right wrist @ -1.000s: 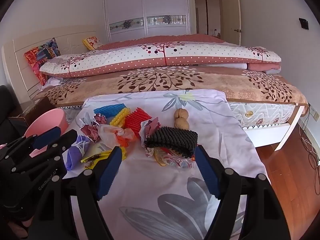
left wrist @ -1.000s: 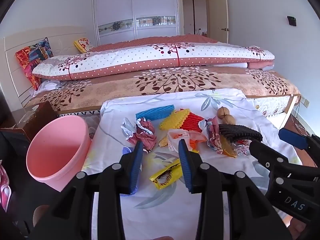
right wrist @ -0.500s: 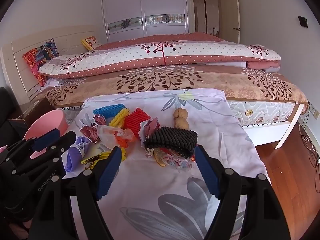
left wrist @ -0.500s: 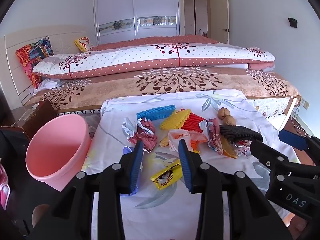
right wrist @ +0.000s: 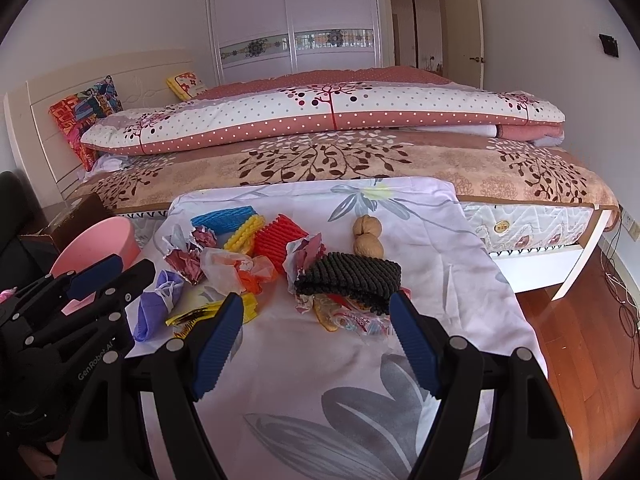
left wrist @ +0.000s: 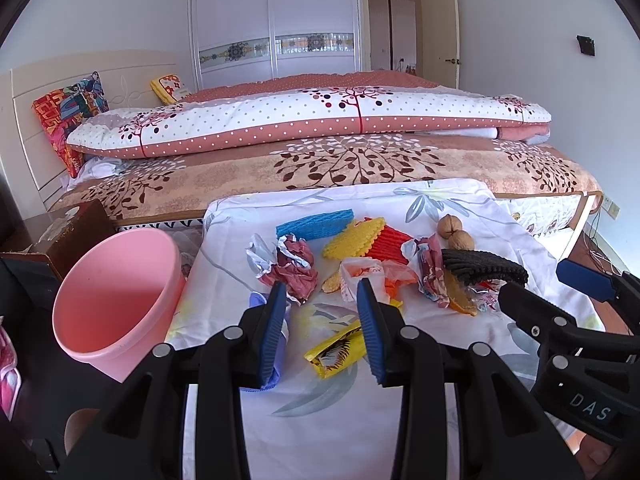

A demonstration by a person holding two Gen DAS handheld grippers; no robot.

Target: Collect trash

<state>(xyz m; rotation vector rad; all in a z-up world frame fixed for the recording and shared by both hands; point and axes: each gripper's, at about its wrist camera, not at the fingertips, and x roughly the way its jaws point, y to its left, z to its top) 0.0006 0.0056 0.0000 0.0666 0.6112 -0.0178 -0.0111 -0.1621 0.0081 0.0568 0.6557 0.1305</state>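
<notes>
trash pile [left wrist: 384,264] lay mid-tabletop [right wrist: 400,380], pink bin [left wrist: 116,300] beside its left edge, empty. we held left gripper [left wrist: 322,316] and right gripper [right wrist: 316,332] spread, nothing pinched. first pick pending; yellow wrapper [left wrist: 336,350] seemed nearest.

Across the upper half of your left-wrist view lies the bed [left wrist: 360,172] under a leaf-print blanket, a dotted quilt [left wrist: 304,120] folded along it. At upper left you see a bright patterned pillow [left wrist: 68,116] against the headboard [left wrist: 24,128]. A sliding-door wardrobe [left wrist: 272,20] stands top centre; a floral cloth [left wrist: 320,420] fills the lower centre.
</notes>
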